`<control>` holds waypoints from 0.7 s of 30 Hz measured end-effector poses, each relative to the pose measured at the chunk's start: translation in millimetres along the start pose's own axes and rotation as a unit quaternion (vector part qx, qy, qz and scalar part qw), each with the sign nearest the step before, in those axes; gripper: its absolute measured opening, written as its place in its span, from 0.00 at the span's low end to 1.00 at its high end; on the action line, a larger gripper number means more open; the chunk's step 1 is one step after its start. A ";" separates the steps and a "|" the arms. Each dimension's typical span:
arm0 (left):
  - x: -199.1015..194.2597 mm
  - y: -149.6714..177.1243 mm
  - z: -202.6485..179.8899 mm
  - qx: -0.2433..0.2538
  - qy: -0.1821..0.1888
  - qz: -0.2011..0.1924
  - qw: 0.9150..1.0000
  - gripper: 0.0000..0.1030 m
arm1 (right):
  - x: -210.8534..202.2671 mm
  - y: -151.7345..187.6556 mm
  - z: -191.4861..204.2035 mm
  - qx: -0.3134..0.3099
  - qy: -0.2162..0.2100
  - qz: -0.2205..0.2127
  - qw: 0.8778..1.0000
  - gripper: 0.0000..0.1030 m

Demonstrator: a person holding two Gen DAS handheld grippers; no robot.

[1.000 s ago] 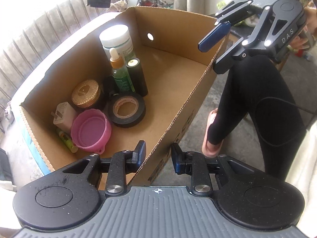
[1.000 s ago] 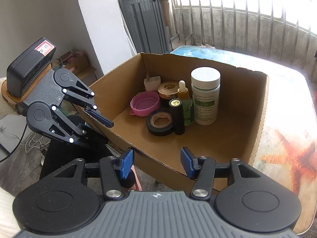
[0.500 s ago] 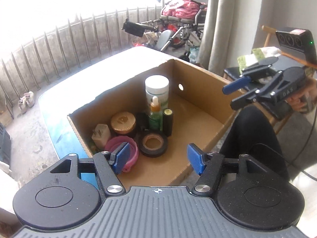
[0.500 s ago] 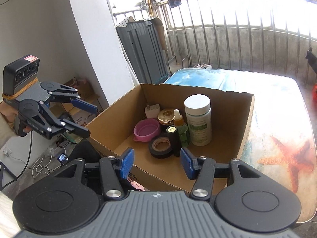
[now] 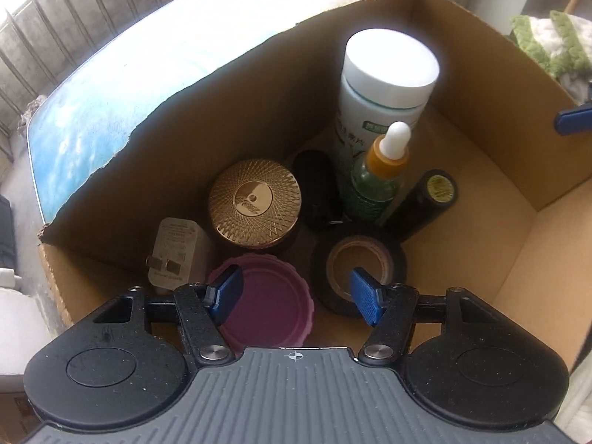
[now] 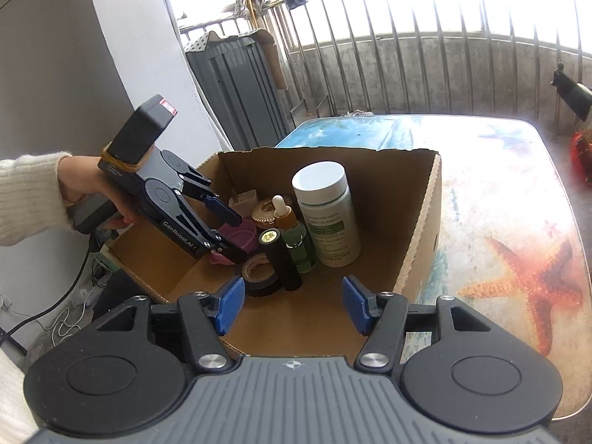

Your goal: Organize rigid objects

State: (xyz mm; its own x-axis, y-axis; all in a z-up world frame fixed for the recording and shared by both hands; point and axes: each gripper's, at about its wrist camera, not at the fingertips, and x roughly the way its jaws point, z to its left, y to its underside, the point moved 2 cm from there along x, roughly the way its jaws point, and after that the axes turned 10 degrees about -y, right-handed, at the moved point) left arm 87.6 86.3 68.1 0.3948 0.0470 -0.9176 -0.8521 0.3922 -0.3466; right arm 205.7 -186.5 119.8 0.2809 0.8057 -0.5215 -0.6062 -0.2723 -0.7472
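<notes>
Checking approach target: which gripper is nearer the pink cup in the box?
Left. The left gripper hangs open right over the pink cup inside the cardboard box. The right gripper, jaws opening and empty, sits back at the box's near edge.

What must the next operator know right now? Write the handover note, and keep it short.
Left gripper: open, empty, pointing down into the cardboard box, above the pink lid and tape roll.
Right gripper: jaws opening, nothing between them, at the box's near edge.
Also in the box: white bottle, dropper bottle, black tube, gold-lidded jar, white charger, grouped at one end.
Done: these things are boxed.
Left: unclear; probably regrouping, starting with the lid or tape.
</notes>
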 end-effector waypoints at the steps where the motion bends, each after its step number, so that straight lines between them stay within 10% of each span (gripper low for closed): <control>1: 5.4 -0.2 -1.2 0.003 -0.001 0.009 1.000 0.61 | -2.0 0.1 -0.8 0.004 -0.003 -0.005 1.000 0.60; 15: -1.3 11.1 -10.0 0.027 -0.035 0.009 0.999 0.61 | -3.7 1.9 2.3 0.001 -0.007 -0.011 1.000 0.61; 21: -72.1 36.2 -9.5 -0.016 -0.079 -0.102 0.991 0.83 | -15.3 -4.6 9.9 0.005 0.012 -0.041 0.999 0.67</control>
State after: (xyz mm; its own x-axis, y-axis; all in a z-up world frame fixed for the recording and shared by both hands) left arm 25.0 88.4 119.9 0.6075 0.1136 -0.7862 -0.7577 0.3800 -0.5306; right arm 196.8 -192.4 135.3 0.3483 0.8121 -0.4681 -0.5872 -0.2002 -0.7843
